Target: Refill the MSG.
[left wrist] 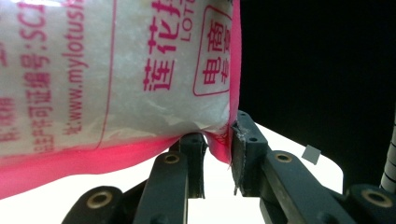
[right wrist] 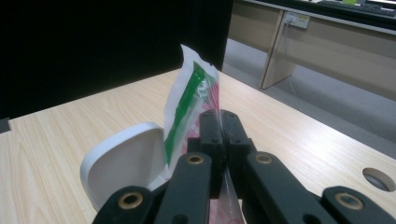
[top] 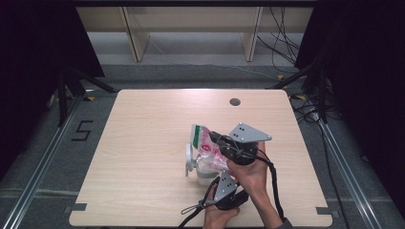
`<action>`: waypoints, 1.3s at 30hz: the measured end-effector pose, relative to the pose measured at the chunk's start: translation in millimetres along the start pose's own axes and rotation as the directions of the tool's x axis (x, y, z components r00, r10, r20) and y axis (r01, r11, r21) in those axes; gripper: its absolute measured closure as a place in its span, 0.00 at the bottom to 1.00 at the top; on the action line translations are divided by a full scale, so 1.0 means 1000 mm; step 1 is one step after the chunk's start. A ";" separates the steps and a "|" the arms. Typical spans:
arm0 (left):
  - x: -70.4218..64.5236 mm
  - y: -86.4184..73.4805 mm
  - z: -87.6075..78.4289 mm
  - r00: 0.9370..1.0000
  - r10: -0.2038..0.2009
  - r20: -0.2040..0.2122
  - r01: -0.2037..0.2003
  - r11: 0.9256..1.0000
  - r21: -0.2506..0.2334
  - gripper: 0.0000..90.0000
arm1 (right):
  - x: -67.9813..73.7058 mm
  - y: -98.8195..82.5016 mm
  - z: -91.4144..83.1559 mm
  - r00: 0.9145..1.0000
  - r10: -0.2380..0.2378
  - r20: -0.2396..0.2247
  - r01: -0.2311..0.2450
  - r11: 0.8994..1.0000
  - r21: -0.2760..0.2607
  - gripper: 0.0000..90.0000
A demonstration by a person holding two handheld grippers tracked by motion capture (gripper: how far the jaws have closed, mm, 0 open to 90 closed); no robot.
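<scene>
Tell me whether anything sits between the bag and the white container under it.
Nothing visible does. The bag, pinched by both grippers, hangs just over the open white container, whose lid is flipped up beside it.

In my left gripper view, the bag [left wrist: 121,79] takes most of the upper left. It is a clear plastic bag with white grains inside, pink printing and a pink sealed edge along its bottom. The left gripper [left wrist: 217,161] rises just below the bag. Its two black jaws stand a little apart, and the lower right corner of the bag hangs between them, touching the right jaw's inner face. Under the bag I see the pale table [left wrist: 299,161], very bright. To the right of the bag, everything is dark.
</scene>
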State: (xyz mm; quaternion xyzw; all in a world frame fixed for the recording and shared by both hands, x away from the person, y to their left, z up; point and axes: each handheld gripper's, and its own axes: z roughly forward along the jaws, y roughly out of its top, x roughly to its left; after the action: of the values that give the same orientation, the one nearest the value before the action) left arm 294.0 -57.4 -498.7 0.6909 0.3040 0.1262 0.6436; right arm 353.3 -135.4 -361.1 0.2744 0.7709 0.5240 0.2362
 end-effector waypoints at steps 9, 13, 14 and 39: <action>-0.001 0.000 -0.001 1.000 -0.002 -0.002 0.002 1.000 -0.001 0.84 | -0.001 0.000 -0.001 1.000 -0.017 0.011 0.017 1.000 0.001 1.00; 0.000 0.000 -0.001 1.000 -0.004 0.003 0.004 1.000 -0.003 0.84 | 0.001 0.000 0.001 1.000 0.003 -0.008 -0.003 1.000 -0.004 1.00; -0.001 0.000 0.000 1.000 -0.003 0.001 0.003 1.000 -0.006 0.84 | 0.001 0.000 0.001 1.000 0.000 -0.007 0.000 1.000 -0.002 1.00; 0.000 0.000 -0.001 1.000 0.001 0.003 -0.001 1.000 -0.004 0.84 | 0.000 0.001 0.000 1.000 -0.017 0.011 0.017 1.000 -0.003 1.00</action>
State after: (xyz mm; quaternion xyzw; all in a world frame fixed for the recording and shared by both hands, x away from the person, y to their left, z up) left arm 293.9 -56.9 -498.8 0.6901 0.3025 0.1259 0.6453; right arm 353.3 -134.9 -360.4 0.2705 0.7710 0.5217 0.2454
